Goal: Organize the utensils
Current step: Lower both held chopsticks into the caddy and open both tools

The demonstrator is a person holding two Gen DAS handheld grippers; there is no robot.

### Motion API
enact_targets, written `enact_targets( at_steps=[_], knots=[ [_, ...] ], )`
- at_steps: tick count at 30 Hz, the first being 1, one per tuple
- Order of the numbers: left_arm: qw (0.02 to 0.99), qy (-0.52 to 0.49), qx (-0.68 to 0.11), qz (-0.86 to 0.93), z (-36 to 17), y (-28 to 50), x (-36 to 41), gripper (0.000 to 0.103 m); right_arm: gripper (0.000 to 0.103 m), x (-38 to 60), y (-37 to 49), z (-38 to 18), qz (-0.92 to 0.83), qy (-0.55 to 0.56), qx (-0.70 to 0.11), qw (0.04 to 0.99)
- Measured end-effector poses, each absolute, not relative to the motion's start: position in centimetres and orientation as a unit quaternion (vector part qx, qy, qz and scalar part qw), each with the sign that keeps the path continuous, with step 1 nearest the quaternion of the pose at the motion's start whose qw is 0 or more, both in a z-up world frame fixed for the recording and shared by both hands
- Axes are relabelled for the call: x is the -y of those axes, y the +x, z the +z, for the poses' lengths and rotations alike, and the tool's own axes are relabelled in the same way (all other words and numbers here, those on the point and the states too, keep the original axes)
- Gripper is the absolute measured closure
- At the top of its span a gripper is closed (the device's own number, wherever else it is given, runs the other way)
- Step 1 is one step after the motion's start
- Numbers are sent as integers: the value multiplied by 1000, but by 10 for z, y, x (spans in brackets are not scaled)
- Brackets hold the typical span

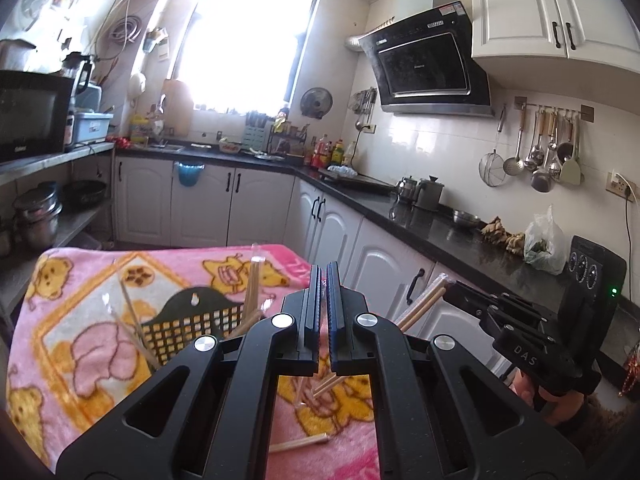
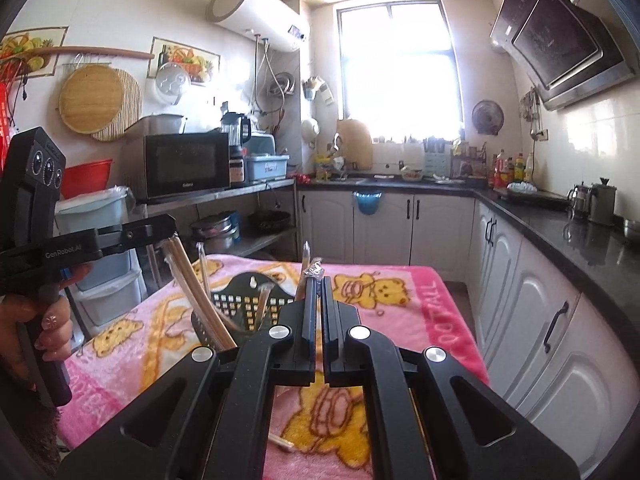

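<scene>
Kitchen setting: a table under a pink cartoon-bear blanket (image 2: 400, 304), white base cabinets (image 1: 260, 208) with a black countertop (image 1: 420, 224), a bright window (image 2: 400, 64), a range hood (image 1: 428, 64), a microwave (image 2: 186, 164) on a steel shelf, and ladles hung on a wall rail (image 1: 540, 148). A black perforated utensil basket (image 2: 244, 304) stands on the blanket holding several plastic-wrapped chopstick pairs (image 1: 251, 284), with loose wrapped pairs (image 1: 298, 444) lying on the blanket nearer the cameras. The left gripper (image 1: 323, 276) has its fingers nearly together with nothing visibly between them in its own view, though the right view shows wrapped chopsticks (image 2: 200, 292) at its tip; the right gripper (image 2: 318, 286) is clamped on one wrapped chopstick pair (image 2: 306, 268) raised above the basket.
</scene>
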State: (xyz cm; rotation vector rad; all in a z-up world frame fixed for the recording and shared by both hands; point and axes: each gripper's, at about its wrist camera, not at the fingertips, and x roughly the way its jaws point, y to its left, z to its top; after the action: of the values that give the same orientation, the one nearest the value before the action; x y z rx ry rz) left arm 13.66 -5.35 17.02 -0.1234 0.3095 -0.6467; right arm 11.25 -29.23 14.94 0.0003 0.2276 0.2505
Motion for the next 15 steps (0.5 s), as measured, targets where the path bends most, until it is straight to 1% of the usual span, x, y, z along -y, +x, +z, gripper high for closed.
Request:
enact_targets(
  at_steps=[15],
  knots=[
    [953, -50, -92, -283, 236, 155, 39, 102, 101, 298, 132, 188, 126, 3, -73, 989]
  ],
)
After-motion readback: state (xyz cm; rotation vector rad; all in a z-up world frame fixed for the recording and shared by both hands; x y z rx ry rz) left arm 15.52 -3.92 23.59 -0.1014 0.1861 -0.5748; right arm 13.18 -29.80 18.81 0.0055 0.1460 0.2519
